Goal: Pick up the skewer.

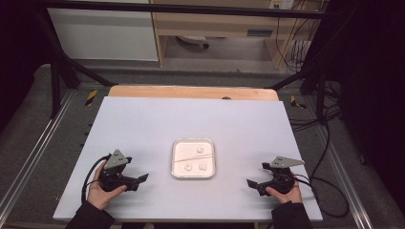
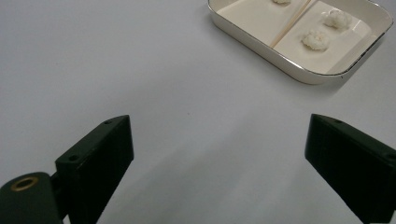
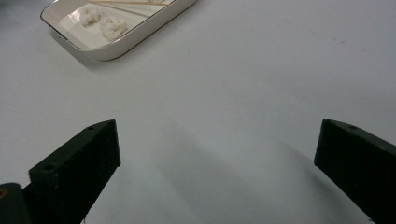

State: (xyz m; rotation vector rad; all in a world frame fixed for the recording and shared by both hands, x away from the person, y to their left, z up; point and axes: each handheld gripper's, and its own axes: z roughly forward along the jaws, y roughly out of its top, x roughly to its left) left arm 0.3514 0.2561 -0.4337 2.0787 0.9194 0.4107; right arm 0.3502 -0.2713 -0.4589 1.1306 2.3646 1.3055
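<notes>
Grippers sat idle on the white table top (image 1: 143, 124), one per hand. Left gripper (image 1: 141, 178) had its jaws spread wide, nothing between them. Right gripper (image 1: 250, 182) was the same: wide, empty.

Tray (image 1: 193, 158), a white rounded-rectangle dish with a thin dark rim line, lay between the two tools, ahead of each and inboard. From the left gripper view it sat ahead and to the right of the jaws (image 2: 299, 70), well apart. From the right gripper view it sat ahead and to the left (image 3: 121, 46), also well apart.

In the tray: three small white lumps, probably rice balls. One sat at the far side (image 1: 200, 149); two at the near side, one (image 1: 188, 167) beside the other (image 1: 202, 167). Thin pale stick (image 1: 193, 158), maybe a skewer or a chopstick, lay slantwise across the tray floor between the far lump and the near pair.

Why like this, my read: both tools parked symmetrically either side of the tray, jaws pre-opened and angled inward at it, so either hand could reach in. Tray centred so both had equal reach. Stick lay flat in the tray, so a low, shallow pinch looked necessary.

Labels: none legible on the tray, table or grippers. Whatever showed on the far cabinet was too small to read.
</notes>
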